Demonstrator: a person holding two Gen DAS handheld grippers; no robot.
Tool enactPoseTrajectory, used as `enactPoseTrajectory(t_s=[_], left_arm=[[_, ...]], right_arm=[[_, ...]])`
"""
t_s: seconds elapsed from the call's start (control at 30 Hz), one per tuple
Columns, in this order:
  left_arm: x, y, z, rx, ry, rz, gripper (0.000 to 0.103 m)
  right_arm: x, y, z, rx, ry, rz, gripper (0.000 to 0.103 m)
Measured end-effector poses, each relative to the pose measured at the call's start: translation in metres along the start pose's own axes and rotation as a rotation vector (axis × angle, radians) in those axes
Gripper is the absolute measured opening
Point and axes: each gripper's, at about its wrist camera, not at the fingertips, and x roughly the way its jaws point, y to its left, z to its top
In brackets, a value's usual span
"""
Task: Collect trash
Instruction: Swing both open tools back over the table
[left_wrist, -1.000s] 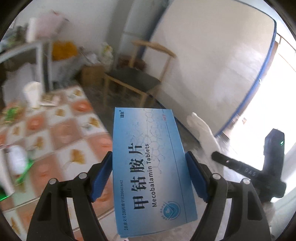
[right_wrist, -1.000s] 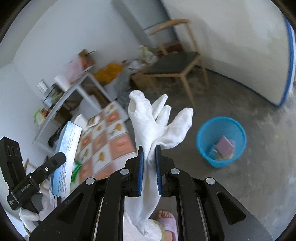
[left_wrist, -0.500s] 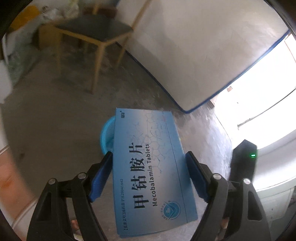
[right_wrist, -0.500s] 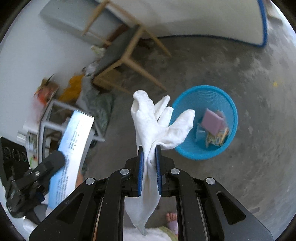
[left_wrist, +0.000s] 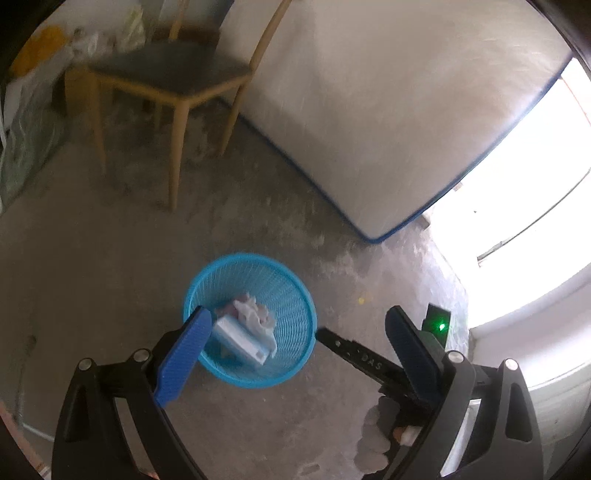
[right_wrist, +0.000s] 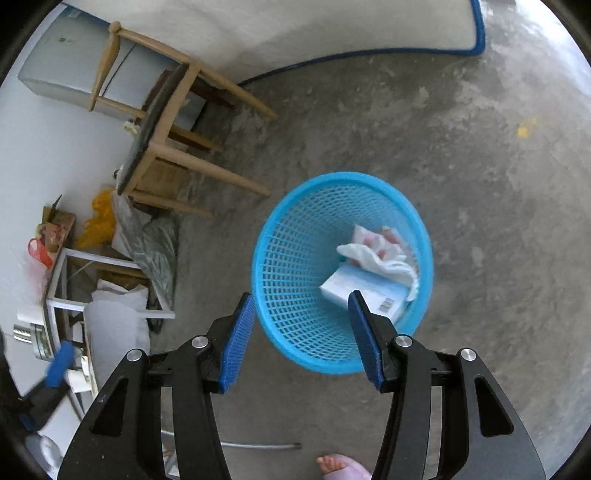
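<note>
A blue mesh waste basket (left_wrist: 284, 280) (right_wrist: 295, 258) stands on the concrete floor. Inside it lie the blue-and-white tablet box (left_wrist: 236, 339) (right_wrist: 362, 288) and the white glove (left_wrist: 255, 317) (right_wrist: 376, 254), over some pink trash. My left gripper (left_wrist: 295, 332) hovers above the basket, its jaws opening wide with nothing between them. My right gripper (right_wrist: 301, 332) also hangs over the basket, jaws opening and empty. In the left wrist view the right gripper's black finger (left_wrist: 354, 358) shows beside the basket.
A wooden chair (left_wrist: 166, 81) (right_wrist: 166, 122) stands behind the basket, near a white blue-edged mattress (left_wrist: 388, 110) leaning on the wall. Bags and a metal shelf (right_wrist: 92, 280) crowd the left. A person's bare foot in a pink slipper (right_wrist: 340, 467) is at the bottom.
The left gripper let go of the tablet box and the right gripper let go of the white glove; both now lie in the basket. Both grippers swung down over the basket and opened.
</note>
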Motion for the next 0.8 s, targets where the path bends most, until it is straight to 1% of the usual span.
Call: enactPoseTrajectory(t_s=[0.1, 0.13, 0.2, 0.23, 0.3, 0.33, 0.43, 0.47, 0.57, 0.7, 0.8], left_arm=[[-0.044, -0.007, -0.005, 0.039, -0.086, -0.023, 0.093], [-0.064, -0.009, -0.01, 0.05, -0.123, -0.035, 0.093], [-0.097, -0.012, -0.019, 0.074, -0.176, -0.052, 0.093], [-0.121, -0.013, -0.028, 0.085, -0.215, -0.057, 0.093], [-0.152, -0.015, -0.039, 0.093, -0.26, -0.059, 0.096], [-0.174, -0.013, -0.051, 0.091, -0.298, -0.056, 0.096], [-0.226, -0.004, -0.082, 0.07, -0.392, -0.053, 0.097], [-0.238, -0.001, -0.091, 0.063, -0.41, -0.052, 0.097], [-0.279, 0.014, -0.129, 0.041, -0.465, -0.021, 0.097], [-0.325, 0.034, -0.178, 0.037, -0.512, 0.059, 0.097], [-0.354, 0.048, -0.212, 0.016, -0.547, 0.12, 0.097]], right_arm=[[-0.018, -0.002, -0.006, -0.033, -0.028, 0.005, 0.051], [-0.032, 0.001, -0.012, -0.062, -0.042, 0.019, 0.051], [-0.046, 0.006, -0.017, -0.102, -0.061, 0.036, 0.052], [-0.061, 0.01, -0.024, -0.134, -0.077, 0.047, 0.052], [-0.082, 0.02, -0.036, -0.187, -0.1, 0.071, 0.058], [-0.097, 0.026, -0.045, -0.22, -0.113, 0.077, 0.059], [-0.129, 0.042, -0.068, -0.301, -0.121, 0.122, 0.064], [-0.132, 0.045, -0.072, -0.315, -0.119, 0.131, 0.064], [-0.149, 0.059, -0.089, -0.349, -0.092, 0.176, 0.065], [-0.158, 0.085, -0.11, -0.392, -0.069, 0.23, 0.065], [-0.16, 0.113, -0.126, -0.441, -0.03, 0.277, 0.065]])
